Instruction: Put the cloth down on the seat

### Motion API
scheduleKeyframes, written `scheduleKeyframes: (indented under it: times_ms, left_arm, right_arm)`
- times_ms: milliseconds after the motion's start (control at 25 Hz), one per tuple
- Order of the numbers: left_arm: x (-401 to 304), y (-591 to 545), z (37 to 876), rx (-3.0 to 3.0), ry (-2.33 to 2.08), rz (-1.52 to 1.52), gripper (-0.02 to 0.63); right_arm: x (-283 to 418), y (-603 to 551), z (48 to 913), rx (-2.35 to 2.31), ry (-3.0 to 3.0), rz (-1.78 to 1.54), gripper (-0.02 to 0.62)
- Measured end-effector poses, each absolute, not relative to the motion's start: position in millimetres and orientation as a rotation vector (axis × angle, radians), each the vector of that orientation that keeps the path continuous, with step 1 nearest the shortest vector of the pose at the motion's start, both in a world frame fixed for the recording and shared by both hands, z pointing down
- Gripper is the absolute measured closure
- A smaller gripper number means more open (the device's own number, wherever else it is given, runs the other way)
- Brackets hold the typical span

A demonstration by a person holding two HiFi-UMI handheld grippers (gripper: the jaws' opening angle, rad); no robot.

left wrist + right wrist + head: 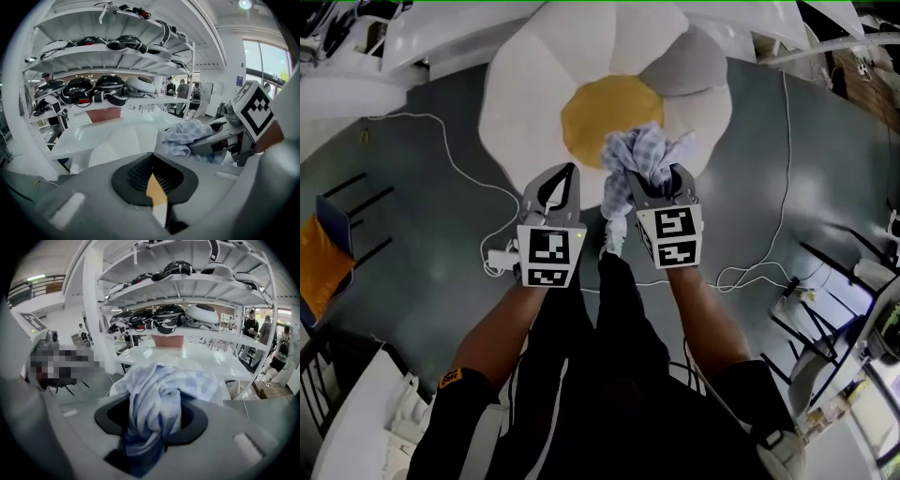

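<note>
The cloth (639, 153) is held bunched in the right hand-held gripper (661, 183) over the seat (525, 89) at upper centre. The left hand-held gripper (567, 173) is closed and empty. If released too early, the cloth may slide onto the floor.

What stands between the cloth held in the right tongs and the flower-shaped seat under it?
Nothing visible. The cloth, gripped in the right tongs, is over the seat next to its yellow centre, with only bare cushion there. The left tongs are off to the side.
</note>
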State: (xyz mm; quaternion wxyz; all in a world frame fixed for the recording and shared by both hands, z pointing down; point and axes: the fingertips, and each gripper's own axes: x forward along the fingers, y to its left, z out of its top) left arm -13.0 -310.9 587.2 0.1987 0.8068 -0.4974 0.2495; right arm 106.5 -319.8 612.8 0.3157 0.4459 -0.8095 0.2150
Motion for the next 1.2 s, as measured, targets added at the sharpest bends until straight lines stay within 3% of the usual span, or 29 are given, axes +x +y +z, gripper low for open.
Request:
scheduleKeyframes:
  times_ms: [1200]
  left_arm:
    - [-56.7, -398.9, 804.1, 2.083, -1.383, 0.759, 0.607]
  right_arm:
    - [100.3, -434.3, 839.6, 1.147, -1.949, 0.618, 0.387]
